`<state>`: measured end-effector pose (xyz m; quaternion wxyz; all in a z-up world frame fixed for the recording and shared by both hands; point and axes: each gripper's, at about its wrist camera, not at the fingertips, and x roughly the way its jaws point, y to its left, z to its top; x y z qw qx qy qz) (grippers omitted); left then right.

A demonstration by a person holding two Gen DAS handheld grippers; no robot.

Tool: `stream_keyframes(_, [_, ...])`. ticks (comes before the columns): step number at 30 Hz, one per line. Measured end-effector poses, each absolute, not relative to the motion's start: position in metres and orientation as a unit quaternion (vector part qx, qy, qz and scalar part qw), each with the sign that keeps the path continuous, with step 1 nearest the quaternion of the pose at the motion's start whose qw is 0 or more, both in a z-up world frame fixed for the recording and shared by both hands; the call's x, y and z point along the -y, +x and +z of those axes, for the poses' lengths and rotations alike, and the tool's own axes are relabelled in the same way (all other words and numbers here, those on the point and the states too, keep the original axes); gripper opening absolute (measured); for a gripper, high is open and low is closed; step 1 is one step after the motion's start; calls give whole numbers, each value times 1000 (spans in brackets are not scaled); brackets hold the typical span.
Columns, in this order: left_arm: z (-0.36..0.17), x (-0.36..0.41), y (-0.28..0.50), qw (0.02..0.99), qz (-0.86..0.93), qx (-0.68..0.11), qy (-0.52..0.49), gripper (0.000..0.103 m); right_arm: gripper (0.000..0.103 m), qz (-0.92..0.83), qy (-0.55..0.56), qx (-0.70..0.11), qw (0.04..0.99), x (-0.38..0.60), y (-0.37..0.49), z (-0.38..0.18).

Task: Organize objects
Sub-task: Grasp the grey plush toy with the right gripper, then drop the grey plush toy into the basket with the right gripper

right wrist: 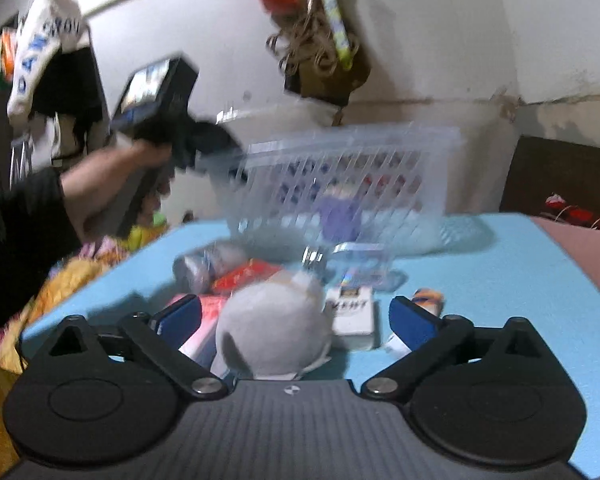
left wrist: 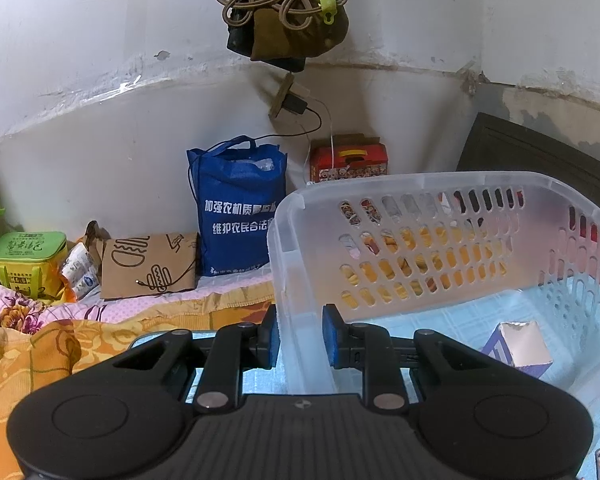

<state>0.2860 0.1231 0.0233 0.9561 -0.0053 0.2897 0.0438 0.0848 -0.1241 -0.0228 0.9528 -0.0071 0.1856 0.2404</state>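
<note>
In the left wrist view my left gripper (left wrist: 300,336) is shut on the corner wall of a clear plastic basket (left wrist: 420,216). A small white and purple box (left wrist: 516,344) lies inside the basket. In the right wrist view my right gripper (right wrist: 296,318) stands open and wide. A grey plush toy (right wrist: 272,328) sits between its fingers, with neither pad touching it. Around the toy lie a white cigarette pack (right wrist: 352,316), a red packet (right wrist: 244,274), a silvery can (right wrist: 200,266) and a pink pack (right wrist: 204,332). Behind them the basket (right wrist: 340,184) appears blurred, held at its left corner by the other gripper in a person's hand (right wrist: 140,164).
The objects rest on a light blue surface (right wrist: 500,280). Orange and floral bedding (left wrist: 40,344) lies to the left. Against the wall stand a blue tote bag (left wrist: 236,208), a brown paper bag (left wrist: 148,264), a green box (left wrist: 28,260) and a red box (left wrist: 348,160).
</note>
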Motion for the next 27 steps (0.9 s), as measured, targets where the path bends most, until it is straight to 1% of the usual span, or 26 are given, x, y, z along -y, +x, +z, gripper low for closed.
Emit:
stream_keyframes(1, [23, -123, 286, 956, 44, -289, -5, 27, 93, 239, -16, -187, 953, 119, 87, -26])
stream_keyframes(6, [23, -123, 286, 957, 42, -288, -5, 27, 91, 247, -55, -190, 949, 101, 92, -42])
stream_keyframes(8, [23, -124, 286, 957, 42, -288, -6, 27, 80, 253, -59, -179, 949, 100, 89, -43])
stream_keyframes(9, [23, -123, 286, 957, 42, -288, -7, 27, 67, 264, -55, -178, 946, 102, 88, -42])
stream_keyframes(11, [23, -122, 285, 957, 44, -286, -3, 27, 67, 270, -42, -182, 944, 106, 88, -38])
stream_keyframes(20, [23, -121, 284, 957, 44, -286, -4, 27, 67, 256, 25, -139, 956, 151, 82, -2])
stream_keyframes(27, [23, -122, 284, 956, 41, -289, -10, 27, 67, 246, 25, -103, 964, 166, 91, 37])
